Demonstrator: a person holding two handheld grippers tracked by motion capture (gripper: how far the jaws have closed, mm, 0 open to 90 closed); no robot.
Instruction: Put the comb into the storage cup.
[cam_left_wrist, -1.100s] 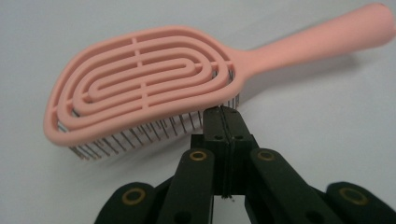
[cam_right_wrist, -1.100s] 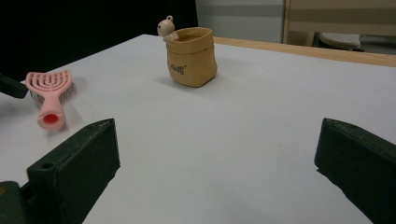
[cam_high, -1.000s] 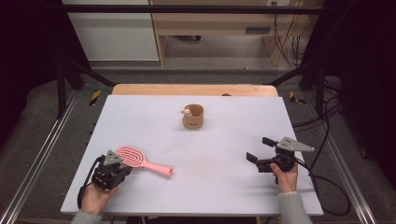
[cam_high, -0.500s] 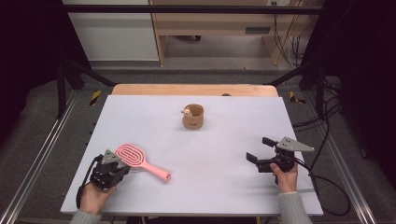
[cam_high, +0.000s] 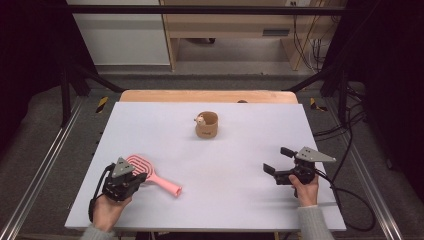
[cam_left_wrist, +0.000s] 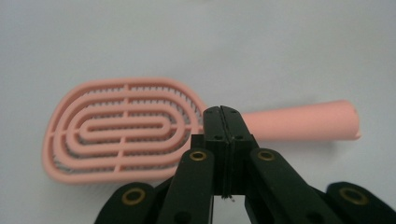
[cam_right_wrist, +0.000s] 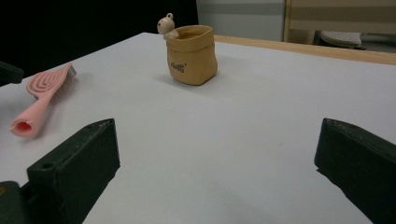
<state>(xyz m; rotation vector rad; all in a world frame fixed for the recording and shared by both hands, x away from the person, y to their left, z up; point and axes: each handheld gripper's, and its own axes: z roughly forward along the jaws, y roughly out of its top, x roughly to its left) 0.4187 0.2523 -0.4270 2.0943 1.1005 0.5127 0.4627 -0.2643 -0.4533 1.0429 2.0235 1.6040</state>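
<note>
A pink hairbrush (cam_high: 150, 173) lies flat at the near left of the white table (cam_high: 235, 210), its handle pointing right. My left gripper (cam_high: 142, 176) is shut, its jaws pressed together with nothing between them. In the left gripper view its tips (cam_left_wrist: 222, 113) sit over the spot where the hairbrush (cam_left_wrist: 121, 128) head meets the handle; whether they touch it I cannot tell. My right gripper (cam_high: 276, 160) rests open and empty at the near right. A tan pouch-shaped cup (cam_high: 207, 125) with a small bear figure (cam_high: 200, 119) on its rim stands mid-table.
From the right gripper view the cup (cam_right_wrist: 191, 53) stands ahead and the hairbrush (cam_right_wrist: 39, 93) lies far left, with bare table between the right gripper (cam_right_wrist: 217, 126) jaws. A wooden strip (cam_high: 207, 96) edges the far side. Cables (cam_high: 345, 195) trail off the right edge.
The hairbrush has turned a little, its handle end swinging toward the near edge. The left gripper shifted slightly beside it. The right gripper has stayed still.
</note>
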